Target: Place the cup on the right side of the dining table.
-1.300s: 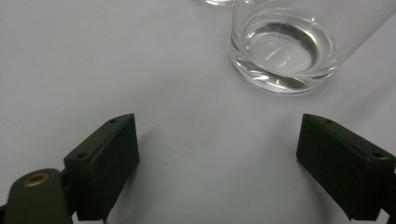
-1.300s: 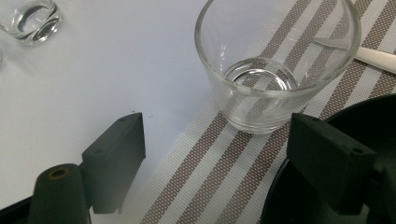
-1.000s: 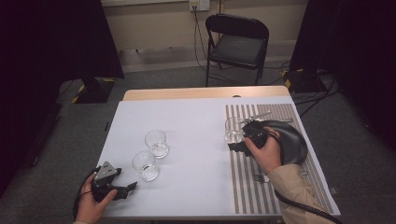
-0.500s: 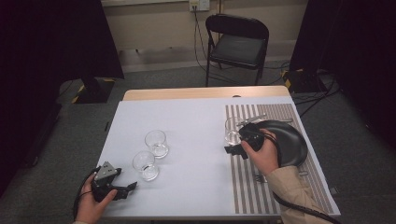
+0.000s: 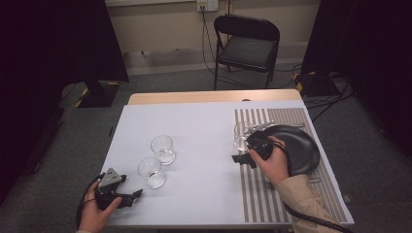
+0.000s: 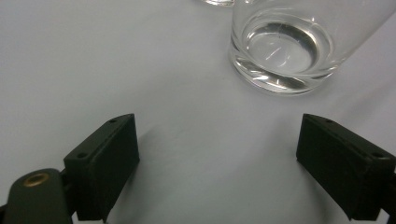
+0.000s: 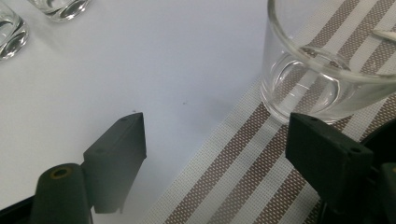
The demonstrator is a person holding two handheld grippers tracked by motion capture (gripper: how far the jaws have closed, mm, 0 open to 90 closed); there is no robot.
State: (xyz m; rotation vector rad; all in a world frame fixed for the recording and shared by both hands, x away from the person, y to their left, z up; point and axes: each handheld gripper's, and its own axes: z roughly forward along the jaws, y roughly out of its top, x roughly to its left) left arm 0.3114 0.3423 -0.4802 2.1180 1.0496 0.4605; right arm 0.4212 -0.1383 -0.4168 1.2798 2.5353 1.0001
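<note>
High view, progress: one glass (image 5: 241, 135) stands on the striped placemat (image 5: 286, 194), at its left edge just beside the black plate (image 5: 301, 145); two more, the near glass (image 5: 151, 172) and the far glass (image 5: 162, 149), wait on the white table (image 5: 204, 121). I judge the setting about a third done (if all three are meant for the mat).
High view, tools: the right gripper (image 5: 243, 158) sits just below the placed glass, apart from it, holding nothing; the left gripper (image 5: 133, 196) rests at the table's near edge, close to the near glass.
Left gripper view, tool: the jaws stand wide apart over bare table, nothing between them.
Left gripper view, thing: the near glass (image 6: 299, 46) is upright ahead of the right-hand jaw, not touched.
Right gripper view, tool: the jaws are spread and empty.
Right gripper view, thing: the placed glass (image 7: 327, 70) stands upright on the mat's stripes, beyond the right-hand jaw and free of it.
Change from earlier frames: the right gripper has drawn back a little from the glass; the left gripper and both waiting glasses stay as they were.
</note>
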